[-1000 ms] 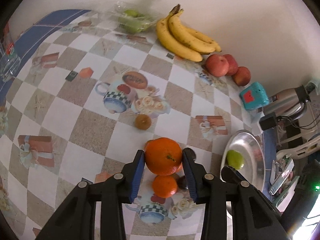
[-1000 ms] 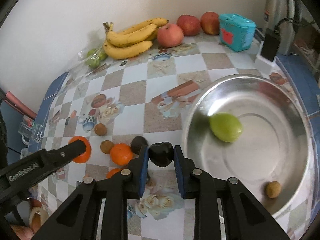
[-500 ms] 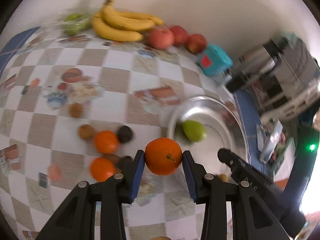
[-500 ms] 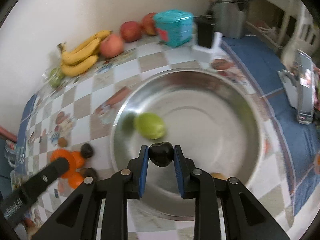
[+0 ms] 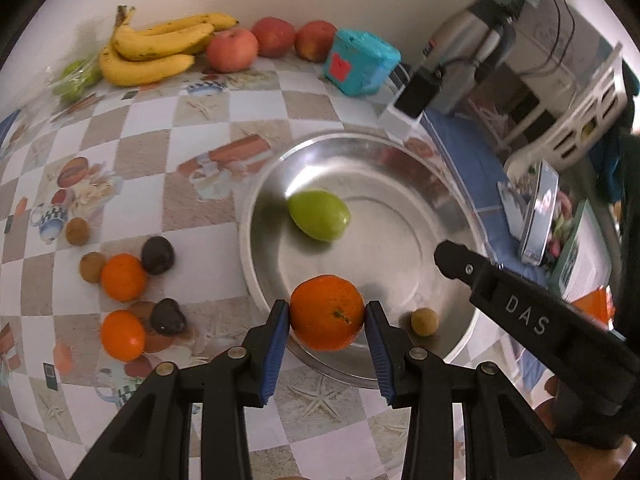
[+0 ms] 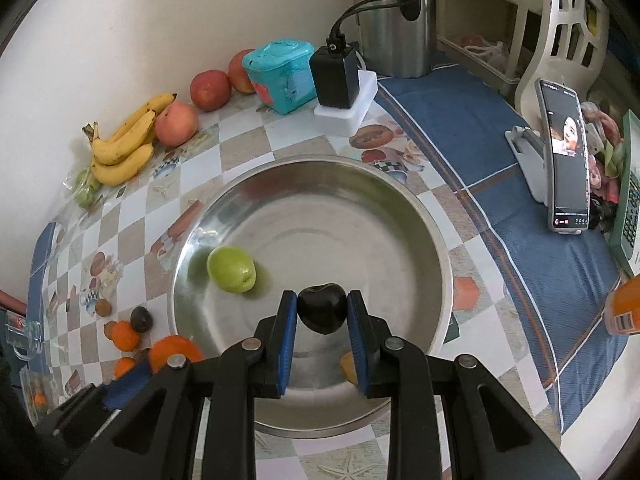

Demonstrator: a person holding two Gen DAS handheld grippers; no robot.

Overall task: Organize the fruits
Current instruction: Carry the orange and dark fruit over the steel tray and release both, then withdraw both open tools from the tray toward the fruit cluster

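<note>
My left gripper [image 5: 326, 318] is shut on an orange [image 5: 327, 317] and holds it over the near rim of the steel bowl [image 5: 456, 204]. My right gripper [image 6: 322, 314] is shut on a dark plum [image 6: 322, 312] above the inside of the steel bowl [image 6: 424, 224]. In the bowl lie a green fruit [image 5: 319, 215] and a small brown fruit [image 5: 424, 321]. Left of the bowl on the tablecloth sit two more oranges [image 5: 123, 277], two dark plums [image 5: 157, 255] and small brown fruits [image 5: 77, 231].
Bananas [image 5: 154, 50], three apples [image 5: 232, 49] and a bag of green fruit [image 5: 74, 80] line the wall. A teal box [image 5: 360, 62], a charger block [image 6: 335, 76], a steel kettle [image 6: 394, 16], a phone on a stand [image 6: 564, 156] and a blue cloth [image 6: 520, 216] lie beyond and right of the bowl.
Both grippers moved right from the fruit cluster to the bowl, keeping their fruits. The orange now hangs over the bowl's near rim, and the plum is over its inside.
</note>
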